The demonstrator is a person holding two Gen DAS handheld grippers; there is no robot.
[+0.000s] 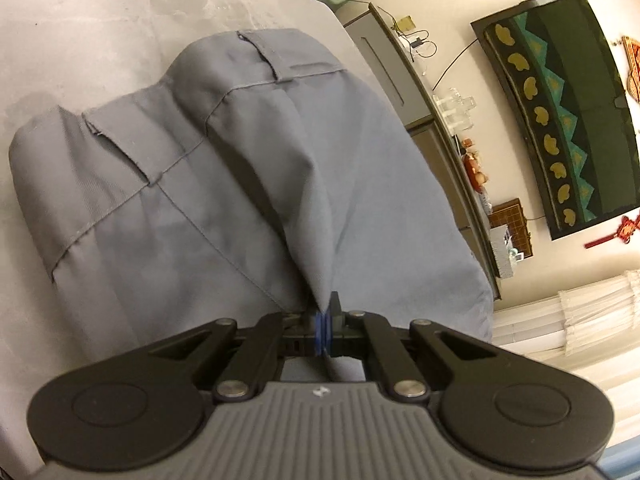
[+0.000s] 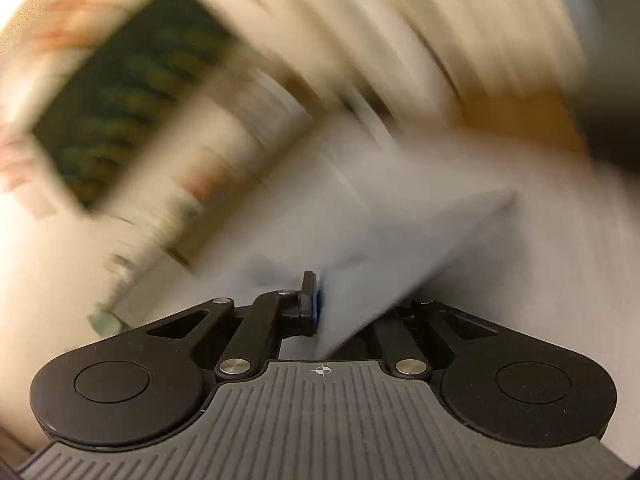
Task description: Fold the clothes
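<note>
Left claw (image 1: 325, 322) pinches soft grey pants (image 1: 224, 184) spread ahead on the smooth table (image 1: 100, 20); right claw (image 2: 320, 308) grips blurry cloth (image 2: 384, 248).

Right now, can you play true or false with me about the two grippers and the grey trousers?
1. The left gripper is pinching the grey trousers. True.
2. The trousers are bright red. False: they are grey.
3. The trousers lie on a grey table. True.
4. The right gripper is wide open and holds nothing. False: pale grey cloth sits between its fingers, so it looks shut on the cloth.
5. The right wrist picture is sharp and clear. False: it is badly blurred.
6. A dark picture with gold shapes hangs on the wall. True.
</note>
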